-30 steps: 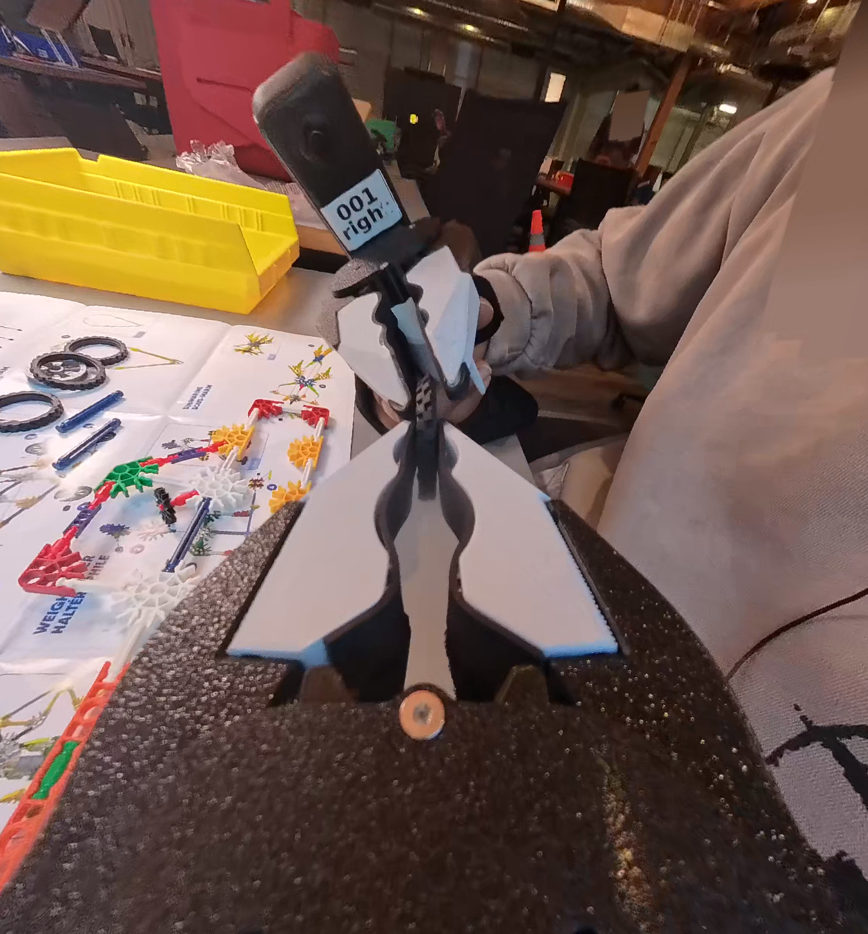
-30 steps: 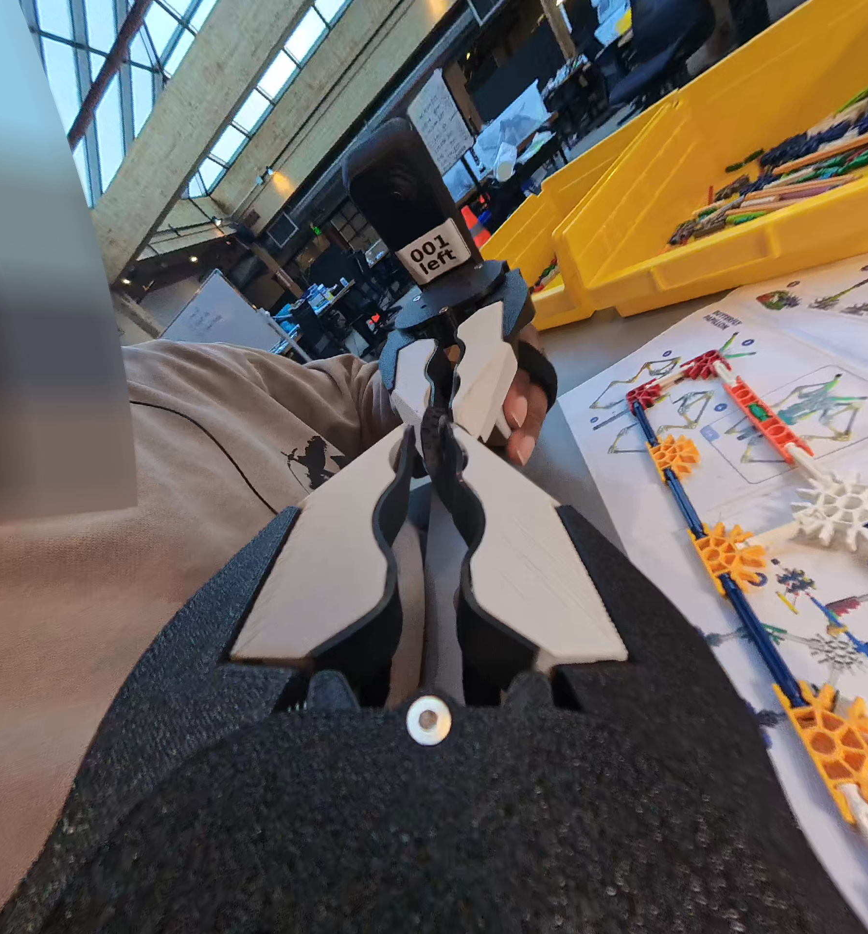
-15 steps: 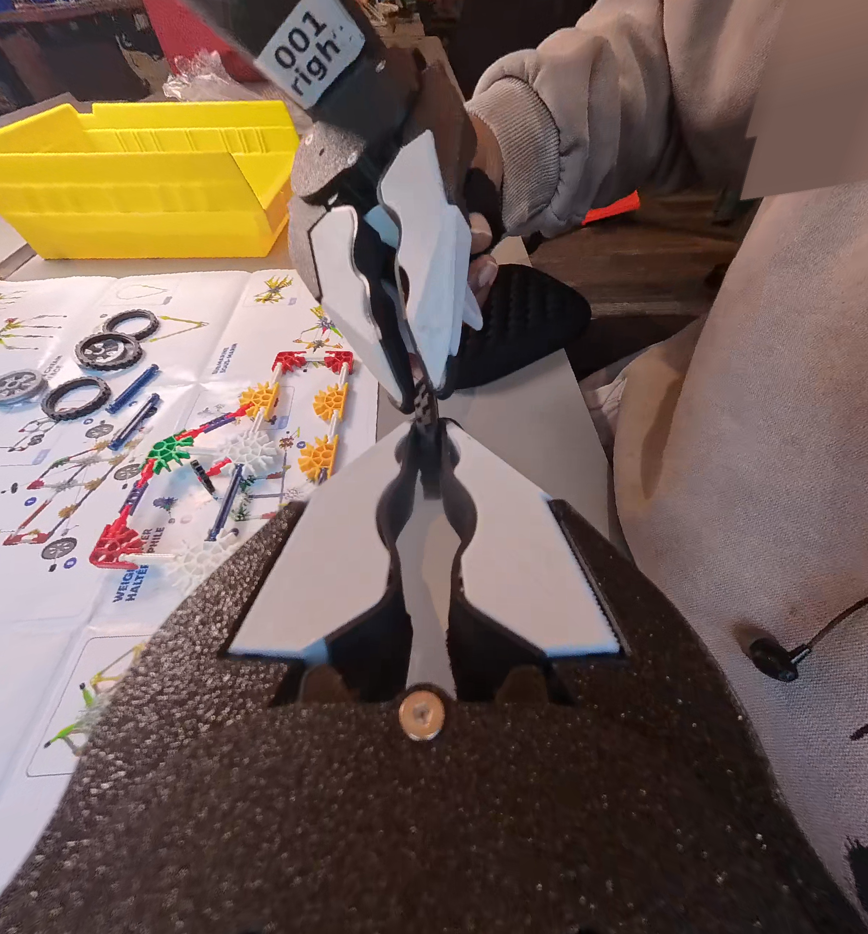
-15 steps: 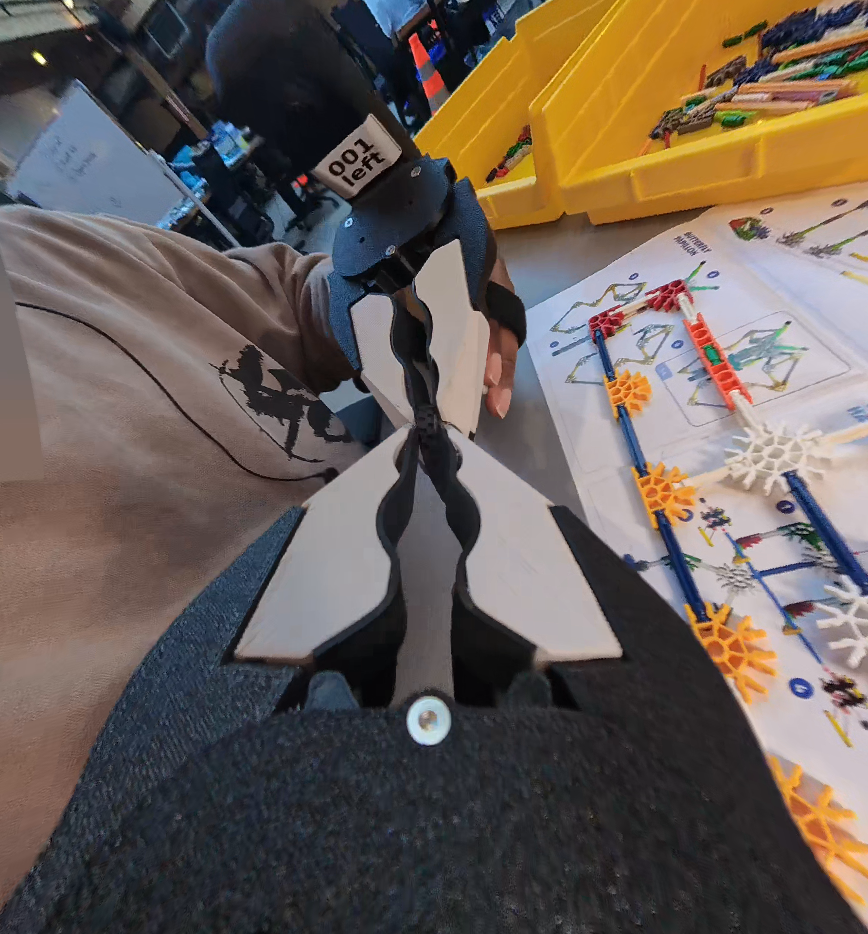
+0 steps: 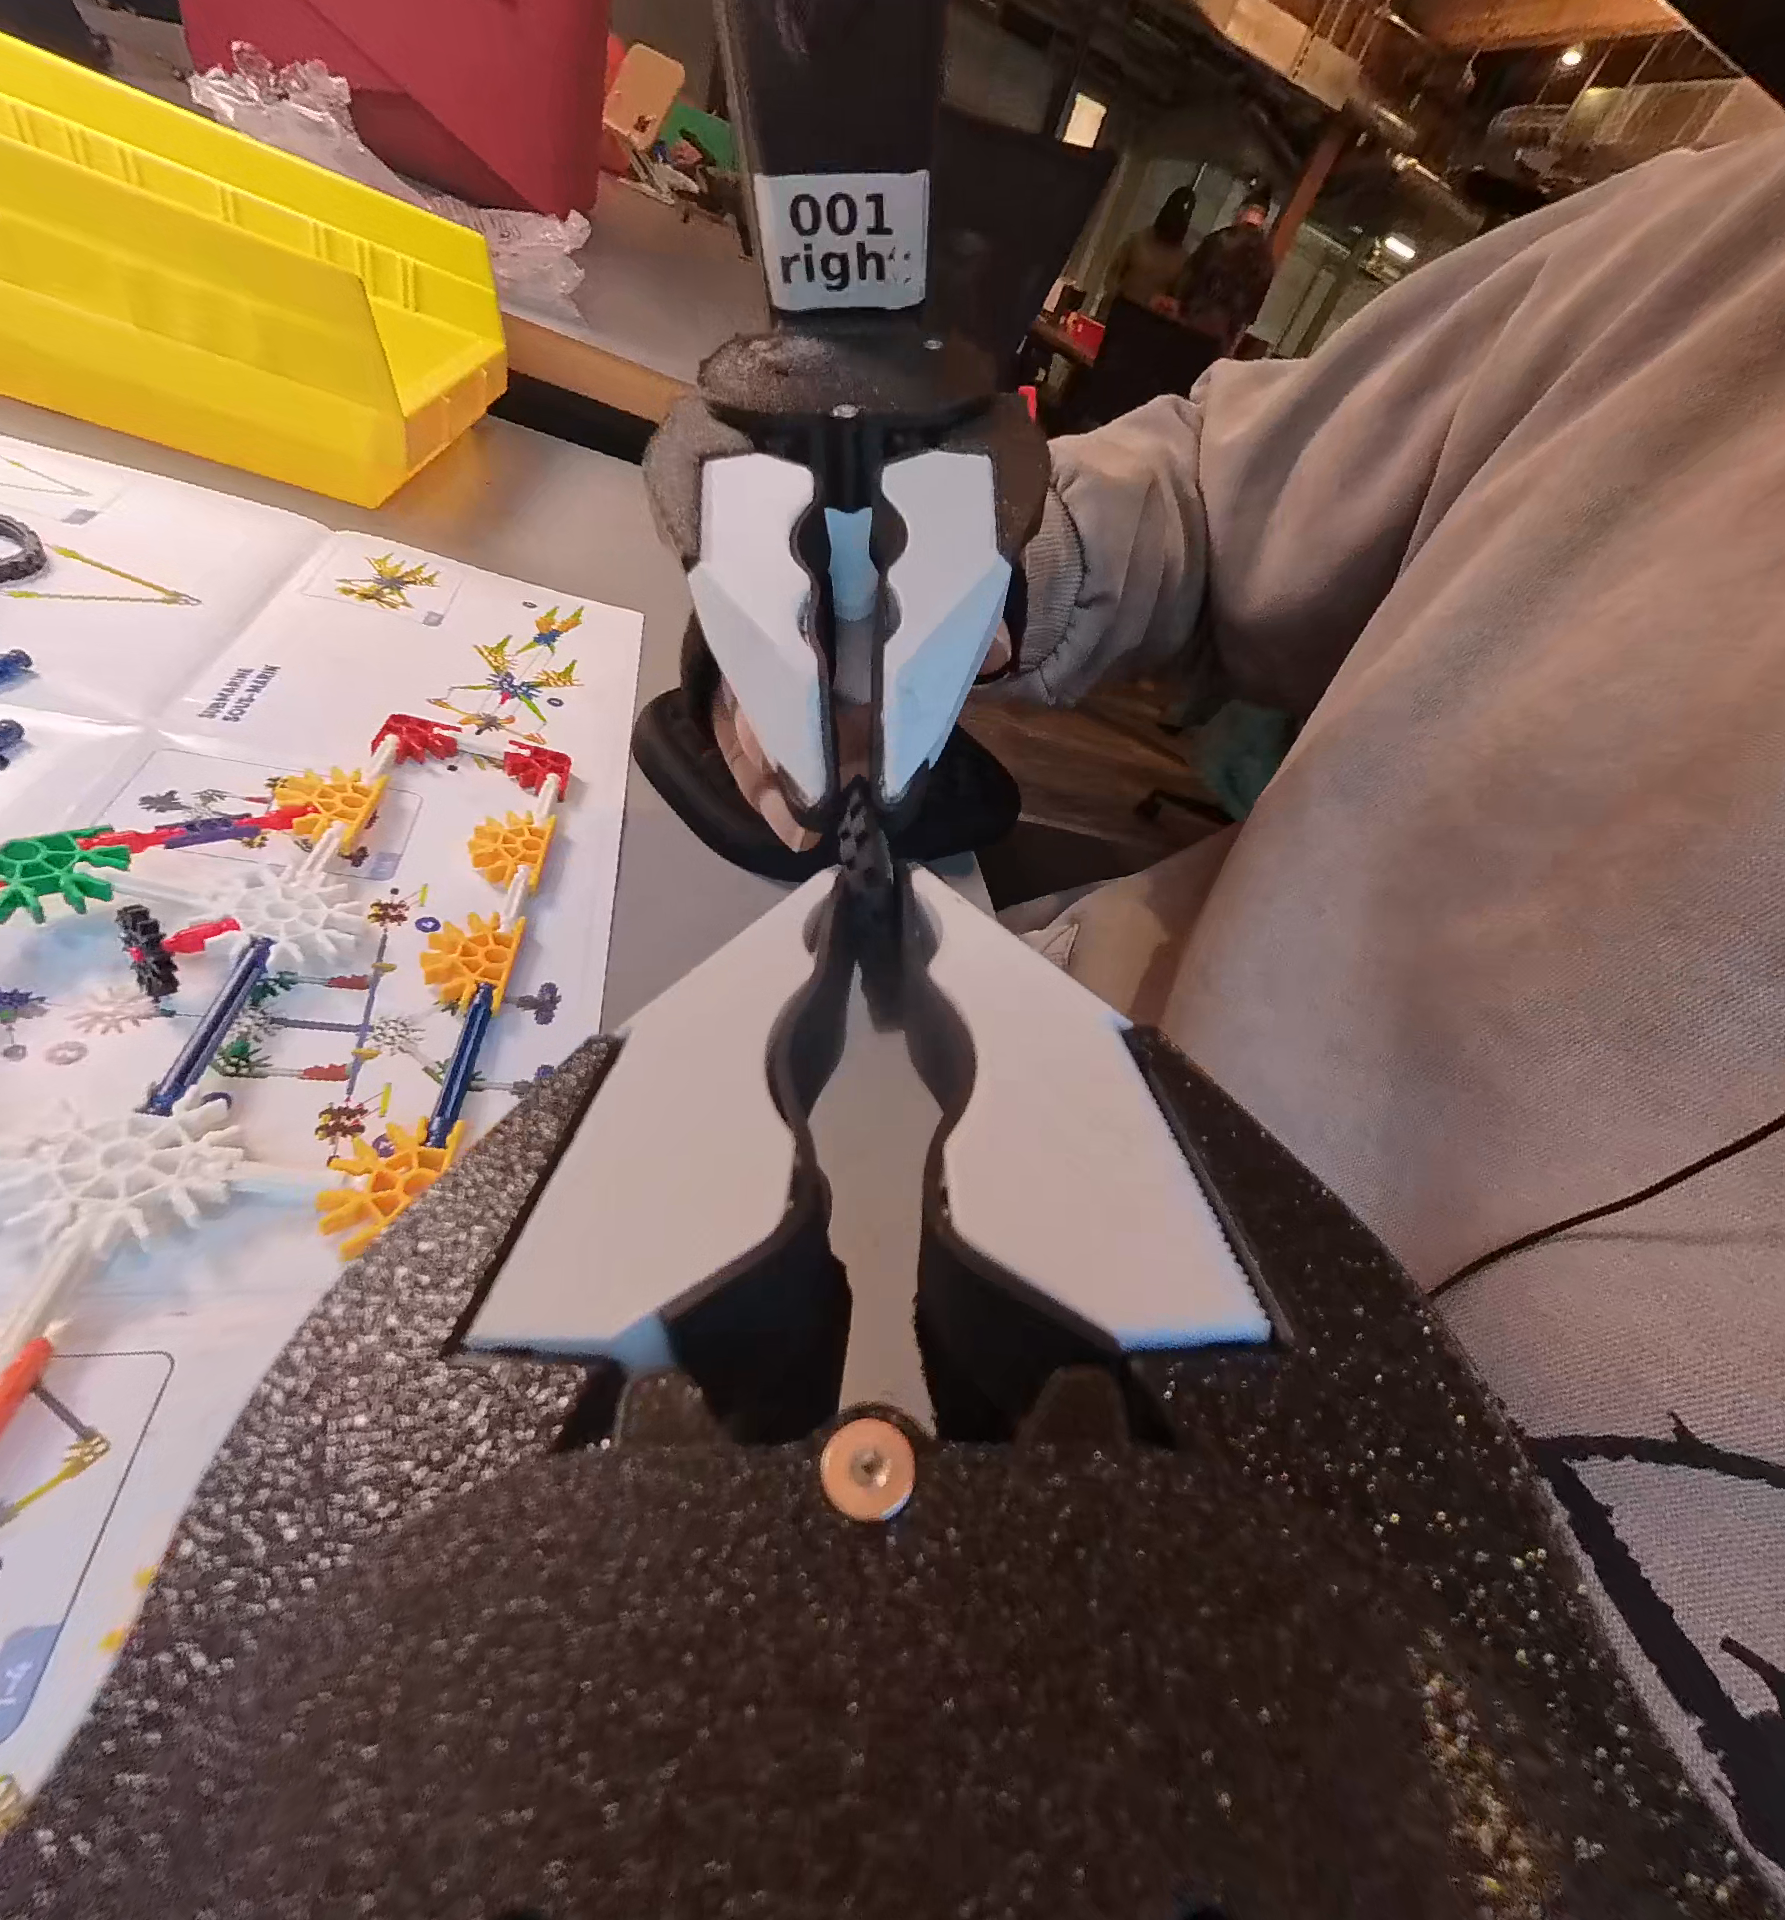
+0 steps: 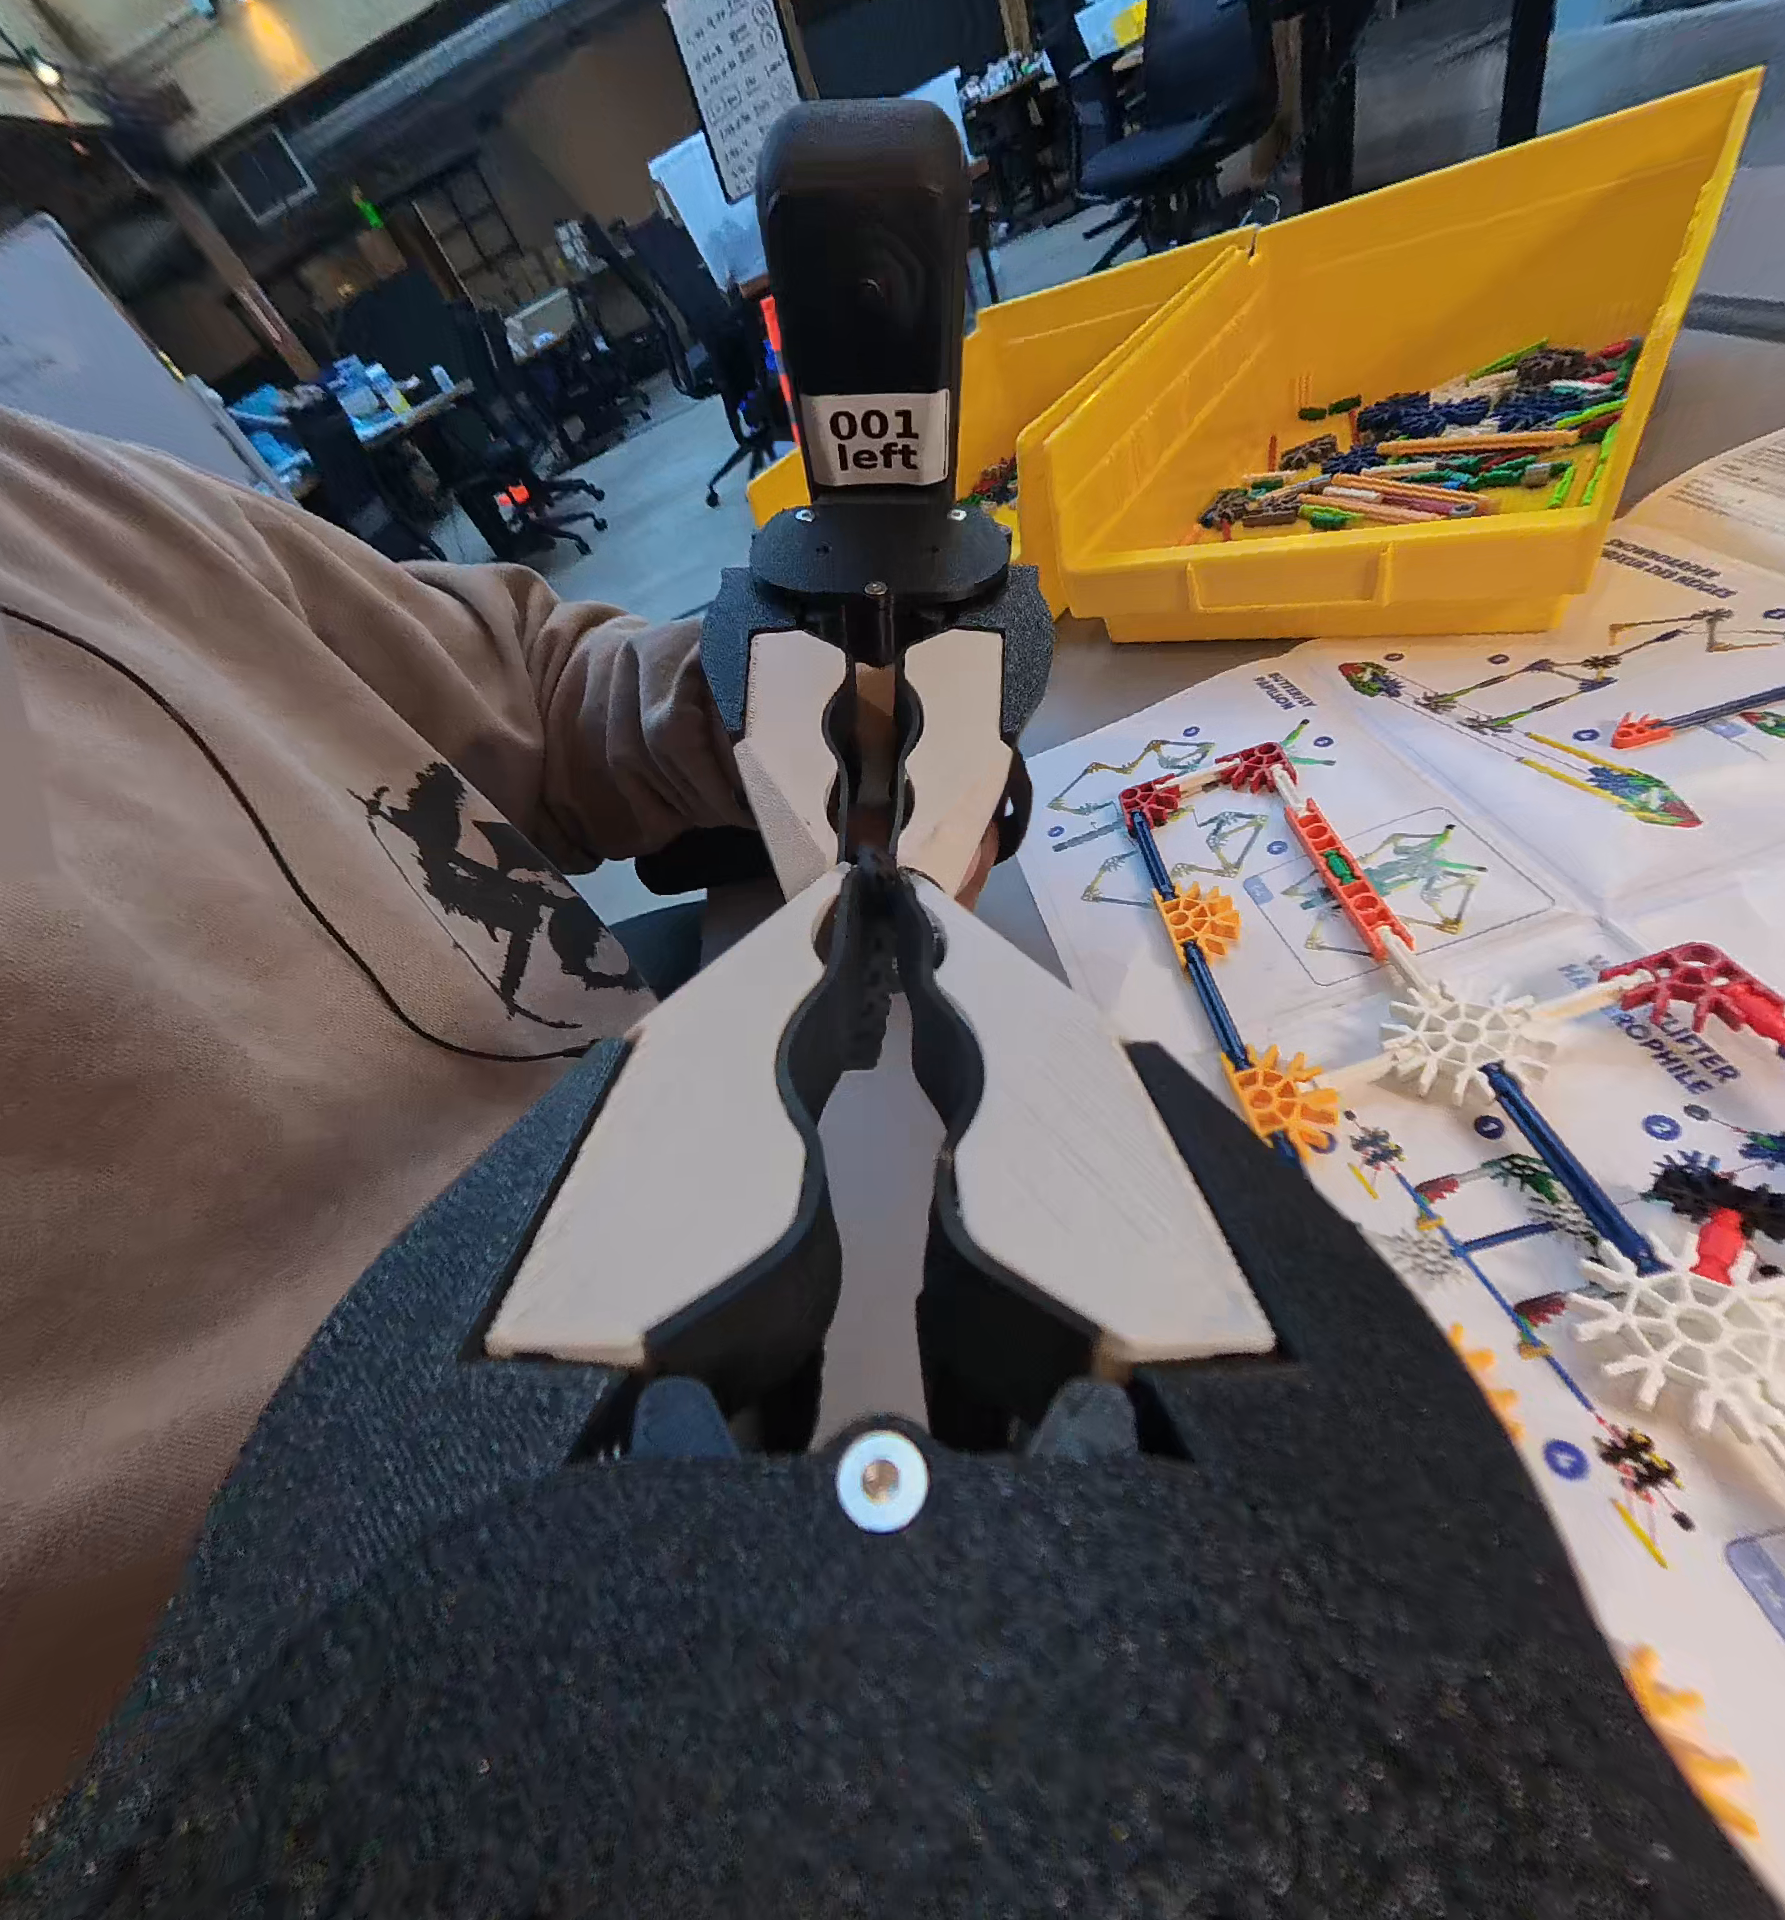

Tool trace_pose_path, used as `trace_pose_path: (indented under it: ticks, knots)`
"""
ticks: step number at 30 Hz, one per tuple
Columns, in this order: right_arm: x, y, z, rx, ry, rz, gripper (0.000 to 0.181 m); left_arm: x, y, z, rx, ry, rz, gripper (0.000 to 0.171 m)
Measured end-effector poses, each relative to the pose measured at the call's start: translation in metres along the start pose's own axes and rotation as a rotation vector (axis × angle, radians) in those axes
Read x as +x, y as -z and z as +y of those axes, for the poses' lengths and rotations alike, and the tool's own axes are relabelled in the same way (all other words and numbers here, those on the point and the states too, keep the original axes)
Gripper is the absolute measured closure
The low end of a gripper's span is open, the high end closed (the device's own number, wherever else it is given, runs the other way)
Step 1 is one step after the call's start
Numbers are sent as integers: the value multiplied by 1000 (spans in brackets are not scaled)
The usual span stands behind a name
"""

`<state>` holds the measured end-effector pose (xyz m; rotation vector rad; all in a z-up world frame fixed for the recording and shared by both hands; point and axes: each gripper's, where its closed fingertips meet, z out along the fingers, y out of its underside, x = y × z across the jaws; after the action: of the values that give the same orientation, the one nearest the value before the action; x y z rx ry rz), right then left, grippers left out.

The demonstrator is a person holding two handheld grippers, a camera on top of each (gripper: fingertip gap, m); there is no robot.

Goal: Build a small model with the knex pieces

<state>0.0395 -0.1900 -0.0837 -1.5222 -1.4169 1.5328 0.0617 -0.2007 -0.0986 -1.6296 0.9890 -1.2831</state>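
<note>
1. Facing each other tip to tip, left gripper point(image 5: 872, 883) and right gripper point(image 6: 875, 883) both pinch one small black part point(image 5: 864, 831), seemingly a toothed piece, above the table's near edge.
2. Toy frame point(image 6: 1283, 935) lies on a paper sheet point(image 6: 1490, 727); yellow bin point(image 6: 1387, 499) stands at the far edge.

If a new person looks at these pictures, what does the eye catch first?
The two grippers, the left gripper and the right gripper, meet tip to tip above the table edge, both pinching one small black piece. Beside them a colourful rod-and-connector model lies on instruction sheets, with yellow bins behind.
</note>
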Motion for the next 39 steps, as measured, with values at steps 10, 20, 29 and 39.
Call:
trace_pose_path:
  ticks: [10,20,29,39]
  knots:
    - [-4,-4,11,48,-301,-145,177,-5,1,14,-131,-379,-155,168]
    - [0,0,28,-255,152,31,170,-22,-1,18,-277,-916,-426,168]
    - [-23,3,3,-82,502,3,176,-3,9,-1,-55,-706,-264,154]
    - [-32,7,8,-92,256,-142,174,2,3,8,-145,-816,-273,169]
